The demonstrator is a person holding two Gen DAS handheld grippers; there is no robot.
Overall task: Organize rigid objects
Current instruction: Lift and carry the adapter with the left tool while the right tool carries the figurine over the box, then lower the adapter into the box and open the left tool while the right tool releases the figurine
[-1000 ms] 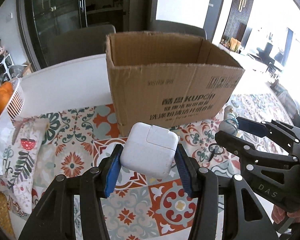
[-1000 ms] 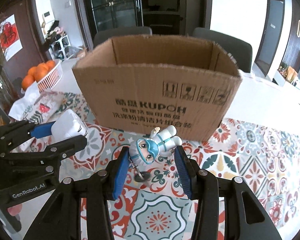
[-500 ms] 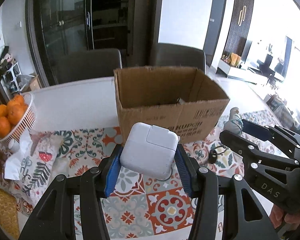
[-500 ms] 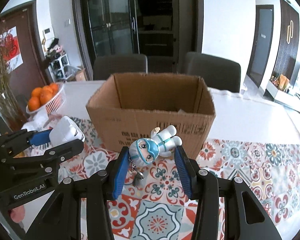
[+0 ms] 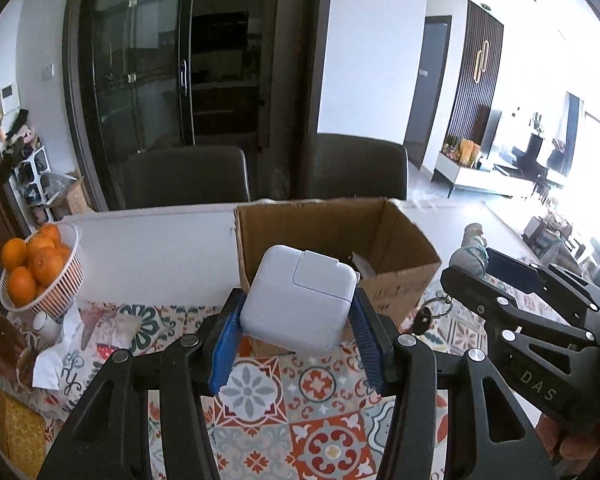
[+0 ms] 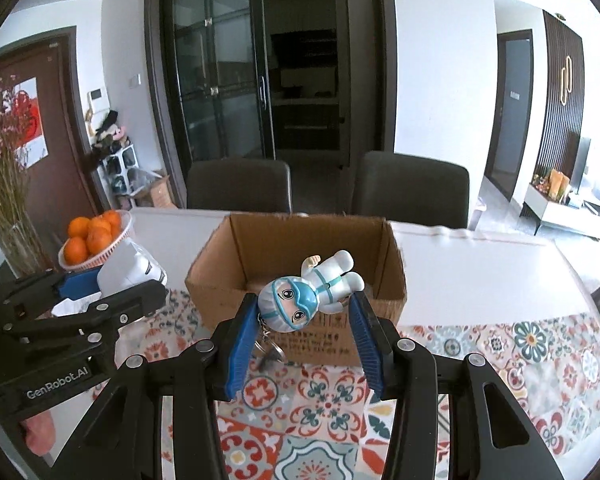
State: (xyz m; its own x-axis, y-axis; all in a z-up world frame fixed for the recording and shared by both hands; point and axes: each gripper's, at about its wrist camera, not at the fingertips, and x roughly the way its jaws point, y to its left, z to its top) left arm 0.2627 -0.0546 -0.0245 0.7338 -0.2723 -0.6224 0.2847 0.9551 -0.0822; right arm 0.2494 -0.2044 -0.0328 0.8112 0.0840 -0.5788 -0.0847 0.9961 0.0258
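I am carrying both loads toward the open cardboard box (image 6: 300,276), left gripper (image 5: 298,338) clamping the white charger (image 5: 300,298), right gripper (image 6: 304,330) pinching the figurine keychain (image 6: 310,290), and next I'm needing to clear the near rim before releasing.

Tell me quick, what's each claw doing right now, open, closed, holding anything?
Left claw: closed on the white charger.
Right claw: closed on the figurine keychain.

Both wrist cams angled down, sharing open box (image 5: 336,236).
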